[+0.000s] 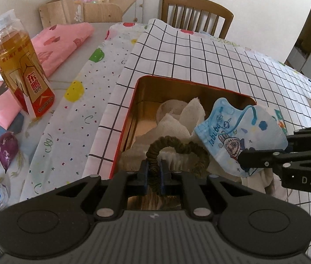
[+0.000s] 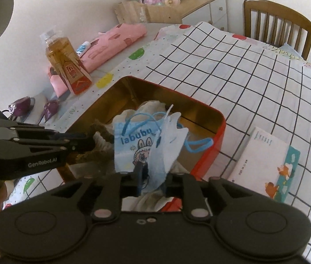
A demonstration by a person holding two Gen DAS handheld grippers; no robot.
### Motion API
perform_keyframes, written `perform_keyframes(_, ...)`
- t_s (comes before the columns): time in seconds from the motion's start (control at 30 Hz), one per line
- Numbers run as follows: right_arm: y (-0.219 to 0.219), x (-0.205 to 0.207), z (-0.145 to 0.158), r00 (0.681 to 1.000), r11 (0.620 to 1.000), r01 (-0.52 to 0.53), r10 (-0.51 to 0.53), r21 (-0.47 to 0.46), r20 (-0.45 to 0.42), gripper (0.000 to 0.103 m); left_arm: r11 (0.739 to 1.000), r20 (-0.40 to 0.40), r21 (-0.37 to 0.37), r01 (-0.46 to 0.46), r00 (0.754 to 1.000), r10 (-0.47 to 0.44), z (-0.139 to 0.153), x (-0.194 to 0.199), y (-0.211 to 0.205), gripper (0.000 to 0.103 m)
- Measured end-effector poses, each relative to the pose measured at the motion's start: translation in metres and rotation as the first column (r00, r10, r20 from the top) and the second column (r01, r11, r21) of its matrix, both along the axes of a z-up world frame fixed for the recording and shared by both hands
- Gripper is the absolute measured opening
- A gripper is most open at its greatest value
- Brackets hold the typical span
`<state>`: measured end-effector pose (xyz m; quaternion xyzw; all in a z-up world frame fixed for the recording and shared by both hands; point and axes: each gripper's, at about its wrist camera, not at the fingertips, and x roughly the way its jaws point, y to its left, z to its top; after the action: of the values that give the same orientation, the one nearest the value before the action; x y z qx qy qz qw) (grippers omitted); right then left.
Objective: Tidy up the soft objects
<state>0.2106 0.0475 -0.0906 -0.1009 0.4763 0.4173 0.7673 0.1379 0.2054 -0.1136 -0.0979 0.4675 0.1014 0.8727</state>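
A red tin box (image 1: 123, 129) with a gold inside sits on the checked cloth; it also shows in the right wrist view (image 2: 218, 140). White cloths (image 1: 177, 121) lie in it. My left gripper (image 1: 154, 176) is shut on an olive-brown scrunchie (image 1: 177, 147) and holds it over the box's near edge; the left gripper also shows from the side in the right wrist view (image 2: 89, 142). My right gripper (image 2: 152, 179) is shut on a blue "labubu" face mask (image 2: 142, 147) above the box; the mask (image 1: 239, 132) and the right gripper (image 1: 247, 160) also show in the left wrist view.
A bottle of amber drink (image 1: 21, 70) stands left of the box, by a folded pink cloth (image 1: 56, 44). Purple wrapped items (image 1: 6, 151) lie at the left edge. A white booklet (image 2: 263, 156) lies right of the box. A wooden chair (image 1: 196, 14) stands at the far side.
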Motion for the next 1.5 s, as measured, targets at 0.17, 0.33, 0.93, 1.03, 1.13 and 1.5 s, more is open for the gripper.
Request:
perform_keyframes(0.17, 0.001, 0.000, 0.003, 1.000, 1.000, -0.029, 0.029, -0.012, 0.005, 0.034, 0.999, -0.002, -0.031, -0.006, 1.000, 0.006, 0.001, 0.001, 0.003, 0.023)
perform_keyframes(0.33, 0.001, -0.006, 0.010, 0.997, 0.998, -0.063, 0.063, -0.018, 0.032, 0.042, 0.999, 0.026, -0.032, -0.012, 1.000, 0.013, 0.008, -0.002, 0.003, 0.060)
perform_keyframes(0.93, -0.045, -0.031, 0.059, 0.993, 0.995, -0.051, 0.043, 0.080, 0.110, 0.085, 0.996, 0.134, 0.057, 0.066, 0.988, -0.073, 0.062, -0.033, -0.030, 0.073)
perform_keyframes(1.03, -0.057, -0.035, 0.069, 0.993, 0.994, -0.035, 0.023, 0.104, 0.113, 0.089, 0.995, 0.162, 0.060, 0.084, 0.982, -0.092, 0.073, -0.039, -0.039, 0.074)
perform_keyframes(1.13, -0.070, -0.039, 0.076, 0.993, 0.992, -0.027, 0.012, 0.125, 0.114, 0.093, 0.994, 0.181, 0.054, 0.100, 0.978, -0.108, 0.081, -0.043, -0.046, 0.075)
perform_keyframes(1.5, -0.136, -0.055, 0.094, 0.990, 0.985, 0.014, -0.038, 0.173, 0.133, 0.101, 0.986, 0.213, 0.051, 0.160, 0.963, -0.167, 0.092, -0.051, -0.080, 0.084)
